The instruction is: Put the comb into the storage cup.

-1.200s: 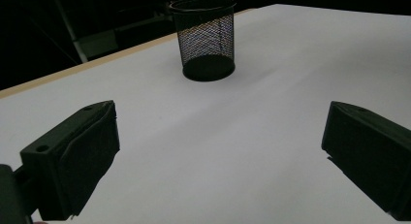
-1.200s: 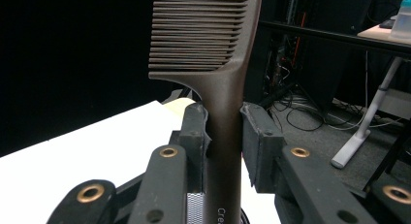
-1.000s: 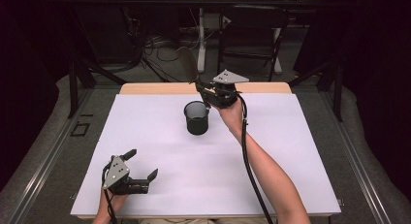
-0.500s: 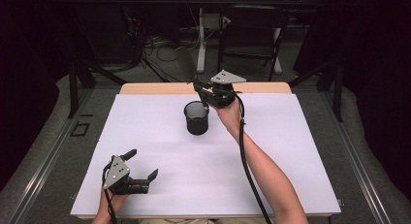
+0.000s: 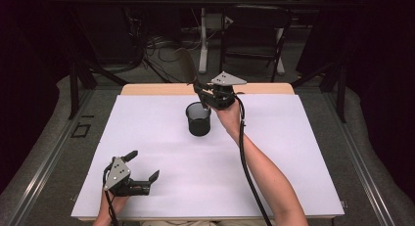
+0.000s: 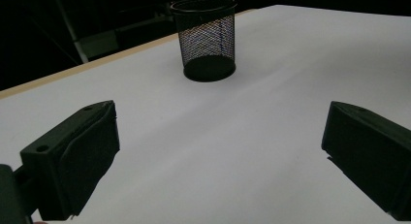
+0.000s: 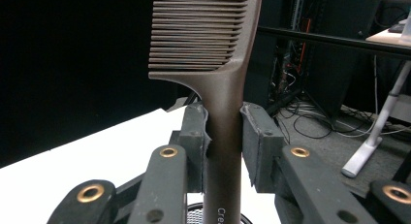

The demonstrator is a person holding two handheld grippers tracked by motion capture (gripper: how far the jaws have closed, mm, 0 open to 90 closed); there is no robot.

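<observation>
While your right gripper hangs just above the far rim of the black mesh cup, its jaws are clamped on the handle of a brown comb. From the right gripper view the comb stands upright between the pads, teeth on its left side, with the handle's lower end running down toward the cup's mouth just below. The cup stands upright on the white table cover. Your left gripper rests well apart from the cup, at the near left of the cover, its jaws spread wide with nothing between them. From the left gripper view the cup stands ahead, beyond both pads.
</observation>
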